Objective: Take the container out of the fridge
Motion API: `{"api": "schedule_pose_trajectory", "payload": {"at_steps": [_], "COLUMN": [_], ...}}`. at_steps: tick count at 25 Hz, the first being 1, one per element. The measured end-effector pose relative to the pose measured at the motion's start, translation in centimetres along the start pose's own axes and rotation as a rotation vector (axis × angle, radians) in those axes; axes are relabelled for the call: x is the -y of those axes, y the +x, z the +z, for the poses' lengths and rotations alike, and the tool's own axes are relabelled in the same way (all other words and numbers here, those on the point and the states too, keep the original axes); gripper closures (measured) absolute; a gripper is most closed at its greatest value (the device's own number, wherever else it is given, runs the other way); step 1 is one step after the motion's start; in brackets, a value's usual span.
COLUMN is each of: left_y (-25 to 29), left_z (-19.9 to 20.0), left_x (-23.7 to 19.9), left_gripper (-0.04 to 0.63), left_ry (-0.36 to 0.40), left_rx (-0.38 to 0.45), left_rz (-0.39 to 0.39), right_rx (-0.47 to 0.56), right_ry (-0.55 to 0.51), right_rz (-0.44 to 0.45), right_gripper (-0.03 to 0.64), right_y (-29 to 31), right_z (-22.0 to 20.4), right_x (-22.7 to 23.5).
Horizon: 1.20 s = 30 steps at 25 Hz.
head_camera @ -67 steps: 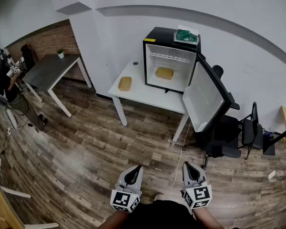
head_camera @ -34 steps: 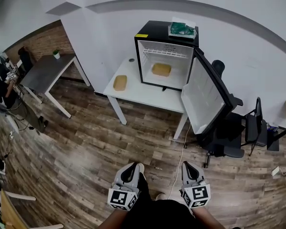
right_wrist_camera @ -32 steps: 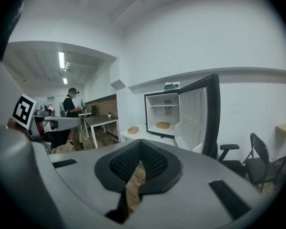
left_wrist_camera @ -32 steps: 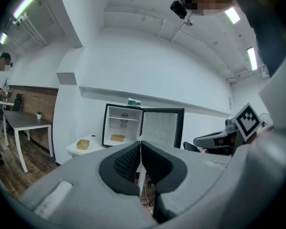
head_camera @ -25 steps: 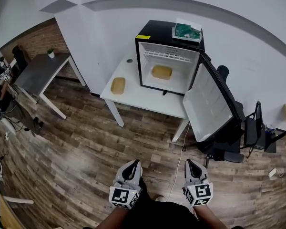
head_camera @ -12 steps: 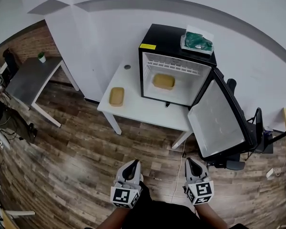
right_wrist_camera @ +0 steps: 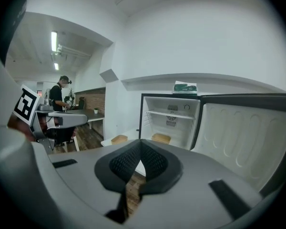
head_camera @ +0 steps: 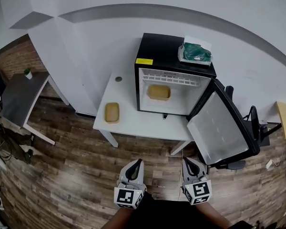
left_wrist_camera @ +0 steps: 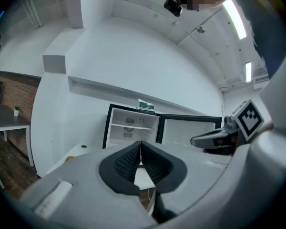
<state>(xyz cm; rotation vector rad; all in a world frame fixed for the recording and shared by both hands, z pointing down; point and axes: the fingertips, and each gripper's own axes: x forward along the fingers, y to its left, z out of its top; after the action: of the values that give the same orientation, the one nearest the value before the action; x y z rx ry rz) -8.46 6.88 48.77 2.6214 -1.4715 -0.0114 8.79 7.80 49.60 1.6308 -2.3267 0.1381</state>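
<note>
The left gripper [head_camera: 136, 162] and right gripper [head_camera: 185, 161] are both clenched on nothing, well short of the fridge [head_camera: 171, 51]. The container [head_camera: 158, 92] sits on the fridge's floor, under its wire shelf. Best to step closer, part one pair of jaws early and reach in low. Left of the fridge, a lookalike tub [head_camera: 112, 112] lies on the table [head_camera: 143, 124]. To the fridge's right, the open door [head_camera: 219, 132] crowds the right arm.

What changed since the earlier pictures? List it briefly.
The person has walked closer to the fridge, now facing its open front. Nothing was grasped or released. Unchanged: left gripper and right gripper shut, empty, held low; one container in the fridge, a second container on the table; door open.
</note>
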Motion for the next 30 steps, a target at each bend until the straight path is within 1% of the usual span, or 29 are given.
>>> {"api": "schedule_pose_trajectory", "payload": {"at_steps": [3, 7, 13, 17, 22, 27, 30], "left_y": [1.3, 2.0, 2.4, 2.5, 2.8, 3.7, 4.7], "left_z": [-0.7, -0.9, -1.9, -3.0, -3.5, -3.3, -2.9], "left_x": [-2.0, -4.5, -7.9, -8.3, -8.2, -8.4, -8.5], "left_gripper": [0.578, 0.578, 0.578, 0.578, 0.578, 0.579, 0.578], "left_ry": [-0.003, -0.011, -0.045, -0.075, -0.09, -0.079, -0.069], "left_rx": [-0.027, -0.03, -0.043, -0.052, -0.062, -0.059, -0.057], "left_rz": [-0.032, -0.065, -0.076, -0.078, -0.084, -0.072, -0.058], "right_rx": [0.007, -0.008, -0.073, -0.108, -0.127, -0.119, -0.094], "right_ry": [0.015, 0.044, 0.028, 0.016, 0.003, 0.012, 0.022], "right_rz": [-0.033, -0.068, -0.065, -0.068, -0.04, -0.018, -0.007], "right_gripper": [0.617, 0.617, 0.617, 0.617, 0.617, 0.617, 0.617], "right_y": [1.9, 4.1, 6.2, 6.9, 8.1, 9.2, 10.7], "right_z": [0.7, 0.6, 0.3, -0.3, -0.4, -0.7, -0.2], "right_x": [-0.2, -0.8, -2.5, -2.8, -3.6, -3.3, -2.5]}}
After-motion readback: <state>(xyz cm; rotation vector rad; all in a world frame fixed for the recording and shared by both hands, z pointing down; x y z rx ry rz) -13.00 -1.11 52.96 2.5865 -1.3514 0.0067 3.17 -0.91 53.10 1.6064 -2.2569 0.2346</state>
